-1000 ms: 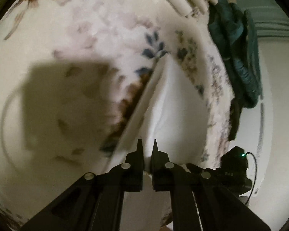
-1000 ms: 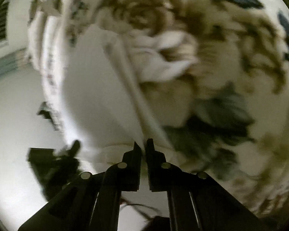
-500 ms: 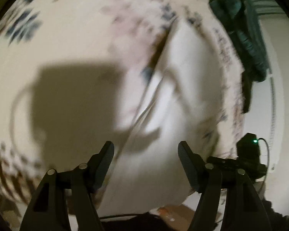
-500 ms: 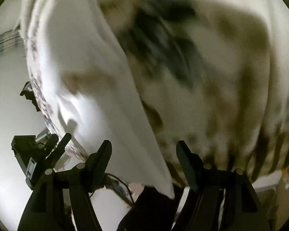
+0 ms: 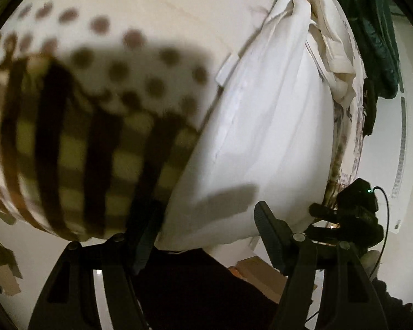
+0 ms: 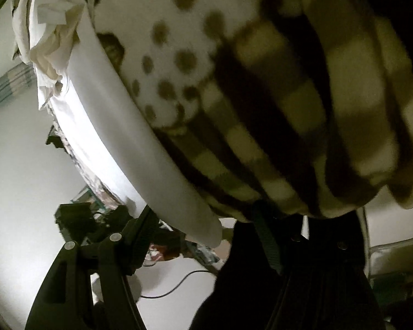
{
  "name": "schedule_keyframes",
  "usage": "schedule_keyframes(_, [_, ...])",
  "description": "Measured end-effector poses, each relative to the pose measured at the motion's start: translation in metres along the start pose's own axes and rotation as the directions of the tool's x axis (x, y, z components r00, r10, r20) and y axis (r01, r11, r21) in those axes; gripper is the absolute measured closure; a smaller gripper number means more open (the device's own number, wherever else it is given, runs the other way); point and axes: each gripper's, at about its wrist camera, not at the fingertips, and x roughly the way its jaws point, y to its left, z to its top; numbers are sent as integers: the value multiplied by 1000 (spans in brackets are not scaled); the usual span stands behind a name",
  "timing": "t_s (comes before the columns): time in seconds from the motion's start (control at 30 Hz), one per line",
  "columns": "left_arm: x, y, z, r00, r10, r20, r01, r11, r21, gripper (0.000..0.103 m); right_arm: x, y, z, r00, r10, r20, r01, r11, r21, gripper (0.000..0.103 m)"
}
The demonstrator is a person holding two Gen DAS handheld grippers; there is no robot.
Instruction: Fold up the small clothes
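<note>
Fold just laid: left gripper [image 5: 206,236] and right gripper [image 6: 206,236] both spread wide, empty, above white garment [image 5: 261,137]; next needs fresh hem grip

The white garment [image 5: 261,143] was smooth matt cloth (a sewn tab at one edge). The blanket [image 5: 68,143] under it looked soft, fuzzy fleece. The left hand-held gripper [image 5: 203,233] was matt black plastic with ribbed pads.
</note>
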Motion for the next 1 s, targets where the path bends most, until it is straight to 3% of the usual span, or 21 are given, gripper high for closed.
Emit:
schedule_keyframes(0.07, [-3, -1, -3, 999, -22, 27, 22, 1000, -2, 47, 2, -2, -3, 1000, 19, -2, -19, 1000, -8, 38])
schedule_keyframes(0.1, [-3, -3, -4, 999, -21, 33, 21, 1000, 3, 62, 5, 1, -4, 1000, 20, -4, -20, 1000, -17, 53])
schedule_keyframes(0.13, [-4, -5, -5, 999, -16, 30, 16, 1000, 9, 100, 8, 2, -4, 1000, 11, -12, -12, 999, -30, 77])
schedule_keyframes(0.23, [-12, -8, -10, 999, -9, 45, 8, 1000, 7, 99, 14, 14, -10, 1000, 1, -17, -2, 998, -69, 93])
schedule_keyframes(0.4, [-39, -14, -19, 994, -64, 84, 66, 997, -28, 99, -7, 35, -26, 998, 70, -4, -71, 994, -79, 95])
schedule_keyframes(0.57, [-82, -40, -1, 966, -192, 174, 204, 977, -58, 99, -51, 71, -23, 986, 158, 52, -152, 983, -101, 95])
schedule_keyframes(0.73, [-113, -88, 65, 910, -320, 263, 331, 943, 1, 99, -110, 112, 12, 958, 246, 148, -226, 964, -138, 95])
schedule_keyframes(0.9, [-116, -124, 157, 890, -319, 327, 309, 948, 83, 98, -140, 165, 90, 911, 321, 260, -288, 945, -158, 95])
schedule_keyframes(0.93, [-110, -131, 179, 885, -336, 323, 321, 942, 99, 95, -143, 175, 107, 903, 330, 277, -297, 942, -153, 92])
schedule_keyframes(1.0, [-104, -138, 216, 893, -305, 332, 291, 952, 93, 77, -146, 194, 141, 881, 334, 334, -305, 942, -139, 89])
